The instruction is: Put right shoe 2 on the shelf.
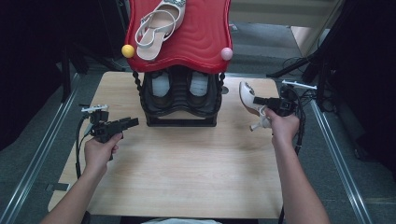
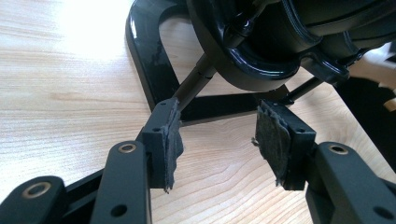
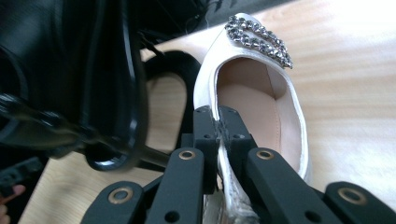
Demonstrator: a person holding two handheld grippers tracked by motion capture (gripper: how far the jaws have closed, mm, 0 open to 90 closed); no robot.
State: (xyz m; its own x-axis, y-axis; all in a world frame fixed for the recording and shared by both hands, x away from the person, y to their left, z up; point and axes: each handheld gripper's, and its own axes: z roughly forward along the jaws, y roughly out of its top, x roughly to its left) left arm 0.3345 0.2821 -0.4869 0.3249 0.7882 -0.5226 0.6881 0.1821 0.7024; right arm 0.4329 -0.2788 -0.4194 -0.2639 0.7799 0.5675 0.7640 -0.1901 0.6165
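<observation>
At right of the high view, right tool [image 1: 258, 100] is clamped on white shoe [image 1: 246, 95], toe pointing up-frame; rack [image 1: 180, 105] lies left of it. Left tool [image 1: 134, 122] is apart, empty.

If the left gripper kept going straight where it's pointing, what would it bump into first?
Probably the black shoe rack. The left gripper has its jaws open with nothing between them, aimed at the rack's bottom frame and thin post. The depth is hard to judge, so the exact part is uncertain.
</observation>
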